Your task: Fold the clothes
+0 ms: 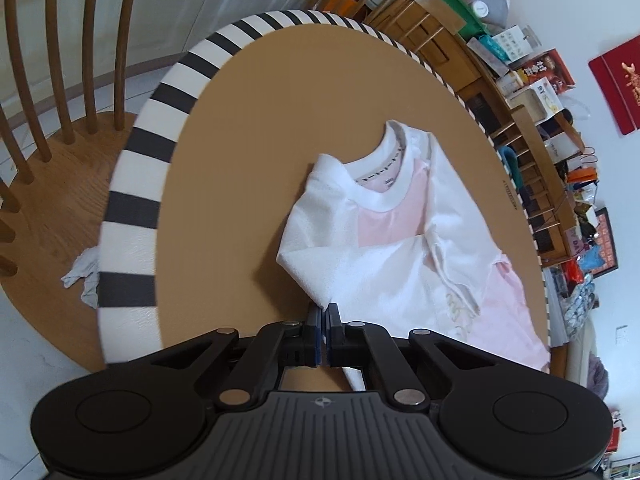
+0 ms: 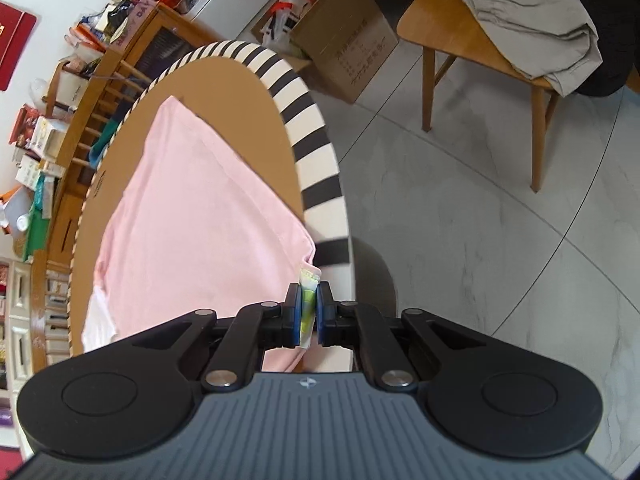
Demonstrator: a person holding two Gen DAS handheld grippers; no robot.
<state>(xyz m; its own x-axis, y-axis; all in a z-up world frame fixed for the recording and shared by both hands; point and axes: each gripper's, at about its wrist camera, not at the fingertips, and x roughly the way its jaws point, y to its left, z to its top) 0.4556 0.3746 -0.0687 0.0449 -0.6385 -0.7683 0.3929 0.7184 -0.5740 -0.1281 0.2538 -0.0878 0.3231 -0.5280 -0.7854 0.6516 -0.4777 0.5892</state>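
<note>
The left gripper (image 1: 325,312) sits low over the near edge of the table (image 1: 240,128), pointing forward across the top, its two jaws pressed together on a white fold at the near corner of the shirt (image 1: 400,248). The right gripper (image 2: 308,300) is level at the table's right rim, also aimed forward, and its jaws pinch the pink hem of the shirt (image 2: 192,216) together with a small green-and-white label (image 2: 308,292) caught between the blue pads.

The shirt is pink in the body with white sleeves and a white collar (image 1: 394,176). In the left view it lies flat on the brown tabletop, the collar towards the far side of the table, well apart from the gripper, and the long axis runs from that collar back towards the gripper, angled a little rightward. One white sleeve (image 1: 452,276) is folded across the chest. In the right view only the pink lower part shows — a broad panel stretching away from the jaws to a far corner near the table's back edge. The table has a black-and-white striped rim (image 2: 316,152). A wooden chair (image 1: 60,120) stands to the left, and another chair (image 2: 480,52) carries a grey garment (image 2: 532,24).
</note>
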